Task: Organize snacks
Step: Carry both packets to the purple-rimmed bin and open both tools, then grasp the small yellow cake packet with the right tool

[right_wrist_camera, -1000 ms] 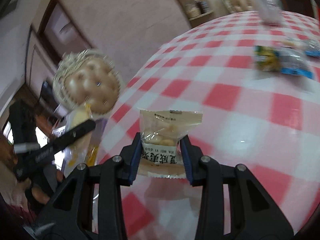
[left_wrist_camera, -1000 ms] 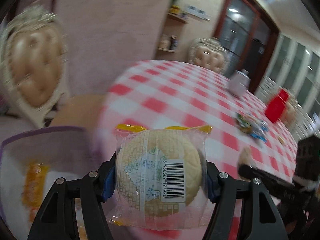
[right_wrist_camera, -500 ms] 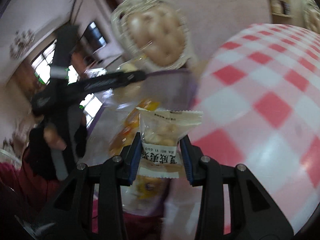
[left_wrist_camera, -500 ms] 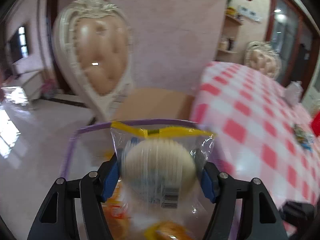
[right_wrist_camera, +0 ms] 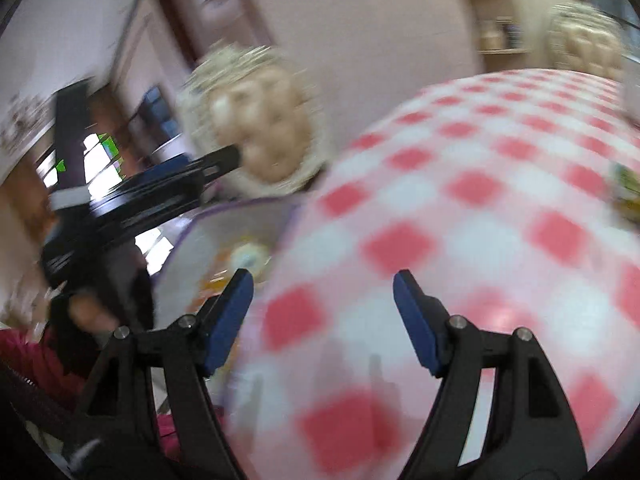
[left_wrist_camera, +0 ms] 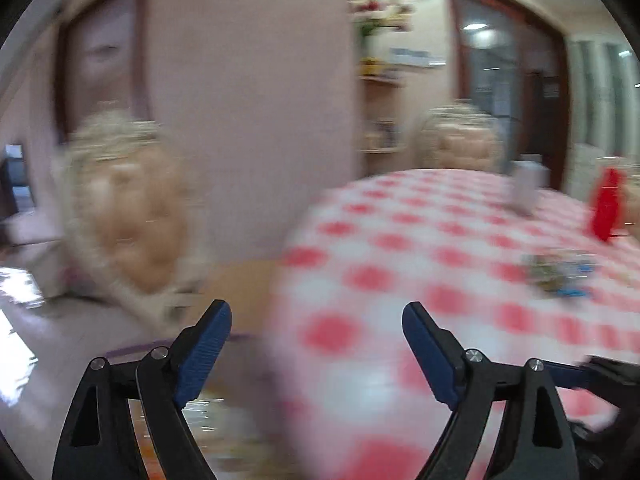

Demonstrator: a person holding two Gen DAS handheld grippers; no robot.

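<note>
my left claw and right claw have just been opening and now gape with nothing between the pads. the snacks lie in the purple-rimmed bin beside the checked table; more packets sit farther off on the cloth.

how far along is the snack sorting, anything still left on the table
Done: packets lie in the purple-rimmed bin beside the table, a round pale one among them.

In hand: nothing. The left gripper and right gripper have just been opening, and nothing sits between either pair of fingers.

Left: a blurred cluster of snack packets on the checked cloth. The red object and white container stand farther back.
</note>
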